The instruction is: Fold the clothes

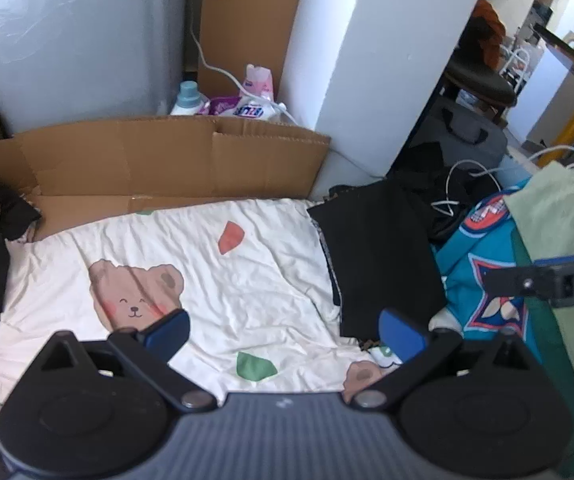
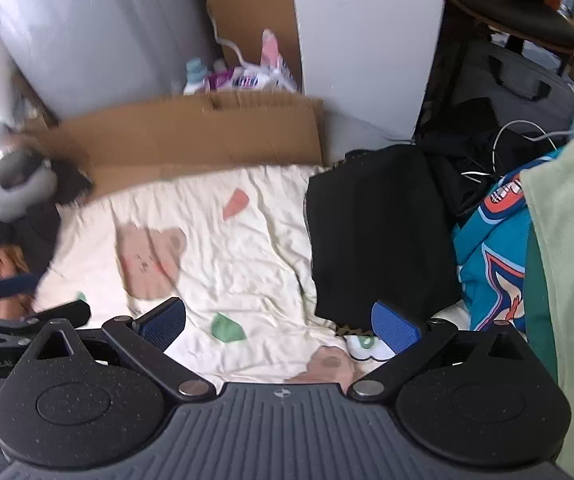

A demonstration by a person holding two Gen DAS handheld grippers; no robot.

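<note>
A folded black garment (image 1: 379, 260) lies on the right part of a white bear-print sheet (image 1: 247, 280), and the right wrist view shows the same black garment (image 2: 379, 240) on the sheet (image 2: 227, 248). Right of it are a teal jersey (image 1: 483, 280) and a pale green cloth (image 1: 559, 216), heaped together. My left gripper (image 1: 287, 334) hangs open above the sheet with nothing between its blue pads. My right gripper (image 2: 281, 328) is also open and holds nothing, its right pad near the black garment's lower edge. Each view catches a finger of the other gripper at its edge.
A flattened cardboard sheet (image 1: 159, 160) borders the far side of the sheet, with detergent bottles (image 1: 223, 104) behind it. A white pillar (image 1: 367, 60) stands at back right. A grey neck pillow (image 2: 15, 188) lies at the left; white cables (image 1: 471, 184), a grey bag (image 1: 467, 136) and a chair are at the right.
</note>
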